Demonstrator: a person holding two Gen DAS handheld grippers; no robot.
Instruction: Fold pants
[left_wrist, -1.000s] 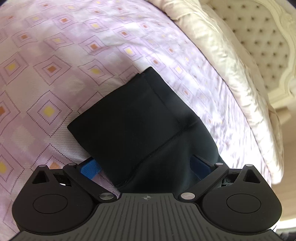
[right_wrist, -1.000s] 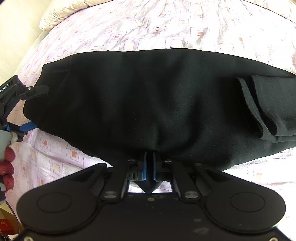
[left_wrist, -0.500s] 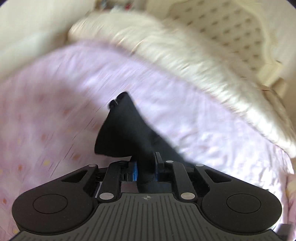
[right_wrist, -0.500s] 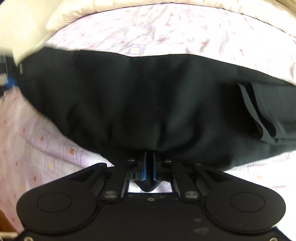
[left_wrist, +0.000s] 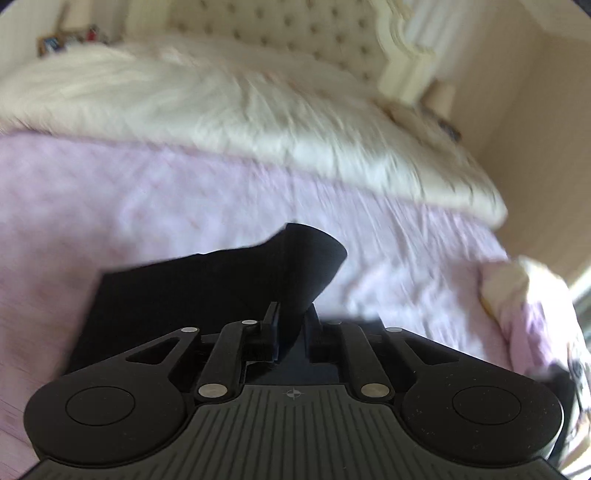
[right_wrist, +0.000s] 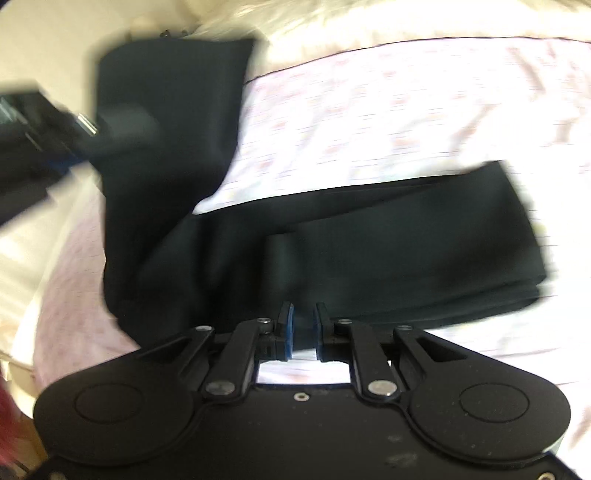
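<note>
Black pants (right_wrist: 388, 236): lying on the bed, on the lilac patterned sheet (right_wrist: 388, 110), with one long folded band running left to right just ahead of your right claw and a second part rising up the left of the right wrist view. Left claw (left_wrist: 291, 325): clenched on a bunch of the pants (left_wrist: 229, 291); the cloth fans out of the narrow gap between its fingers and spreads to the left over the sheet (left_wrist: 147, 206). In the right wrist view your left claw (right_wrist: 110, 129) shows as a blurred dark shape at the upper left, against the raised part of the cloth. Right claw (right_wrist: 302, 328): its jaws are opening; the blue pads (right_wrist: 289, 328) stand slightly apart, and the near edge of the pants lies right at the fingertips, though the blur hides whether any cloth is between them; pale sheet shows through the gap lower down. Cream quilt (left_wrist: 229, 103): bunched across the far side of the bed, beyond the lilac sheet. Tufted cream headboard (left_wrist: 288, 33): behind the quilt. Both views are smeared by motion, so fine folds in the cloth cannot be made out.
</note>
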